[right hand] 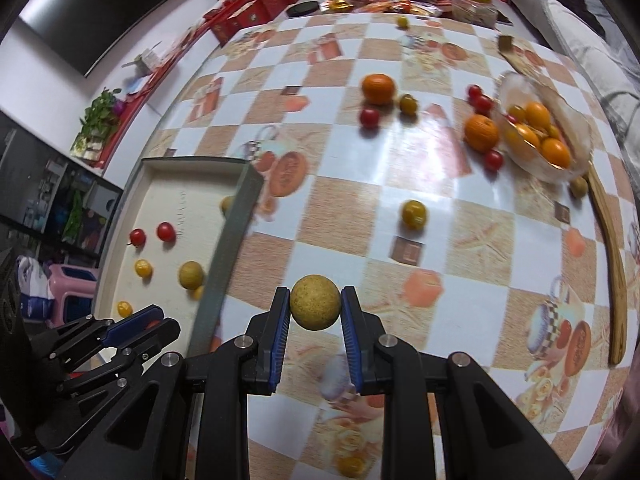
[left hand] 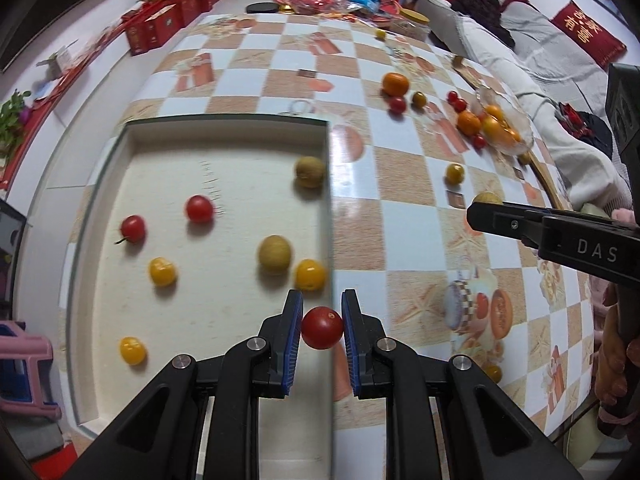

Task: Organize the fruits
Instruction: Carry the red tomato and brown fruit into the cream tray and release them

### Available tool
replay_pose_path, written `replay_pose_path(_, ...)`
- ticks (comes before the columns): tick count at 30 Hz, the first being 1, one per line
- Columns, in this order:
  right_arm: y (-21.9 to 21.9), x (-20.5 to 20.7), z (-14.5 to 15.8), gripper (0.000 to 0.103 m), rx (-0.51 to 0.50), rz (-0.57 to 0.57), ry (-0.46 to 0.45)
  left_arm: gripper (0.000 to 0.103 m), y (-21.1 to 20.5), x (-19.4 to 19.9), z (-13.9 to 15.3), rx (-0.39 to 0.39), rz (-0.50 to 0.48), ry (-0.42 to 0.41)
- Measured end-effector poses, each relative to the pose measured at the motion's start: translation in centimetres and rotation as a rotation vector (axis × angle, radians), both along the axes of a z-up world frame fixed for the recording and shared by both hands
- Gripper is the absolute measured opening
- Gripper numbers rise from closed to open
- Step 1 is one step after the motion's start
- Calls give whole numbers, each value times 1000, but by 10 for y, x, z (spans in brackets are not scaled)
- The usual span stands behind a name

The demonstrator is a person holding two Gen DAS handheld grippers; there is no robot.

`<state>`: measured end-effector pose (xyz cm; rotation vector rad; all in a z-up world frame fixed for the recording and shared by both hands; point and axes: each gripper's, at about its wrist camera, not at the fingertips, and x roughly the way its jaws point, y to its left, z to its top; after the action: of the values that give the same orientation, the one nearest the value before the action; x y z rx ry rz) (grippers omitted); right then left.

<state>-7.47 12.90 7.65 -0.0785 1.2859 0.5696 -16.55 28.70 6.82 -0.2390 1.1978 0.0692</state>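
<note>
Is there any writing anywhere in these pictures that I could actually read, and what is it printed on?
"DAS": white letters on the black body of the right gripper, seen from the left wrist camera.
Gold Chinese characters on the red cushion on the sofa: too distorted to read with certainty.
Print on the red gift boxes and on the checked tablecloth: too small or blurred to read.

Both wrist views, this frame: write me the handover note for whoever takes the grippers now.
Left gripper: jaws shut on a red cherry tomato, at the right wall of the shallow white glass-rimmed tray.
Right gripper: jaws shut on a round tan longan-like fruit, above the checkered tablecloth.
Done: several small fruits lie in the tray.
Left: drop both, then the loose fruits beside the clear glass bowl.
</note>
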Motion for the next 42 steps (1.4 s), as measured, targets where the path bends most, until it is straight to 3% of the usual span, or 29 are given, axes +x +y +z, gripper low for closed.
replay_pose_path(13,69,-2,-8,28,20,102,42,21,43,-14,-17,6,58,22)
replay_pose_path(26,148,14,-35,28,16,232,60,21,41,-8,-37,62,28,40)
replay_pose_path(37,178,10,-65,28,-68,321,59,22,36,-15,-47,104,4,48)
replay_pose_path(40,180,9,-64,39,-59,339,56,22,36,-15,-47,112,-7,51)
replay_pose_path(42,183,10,-63,64,-52,343,62,22,36,-15,-47,117,-13,50)
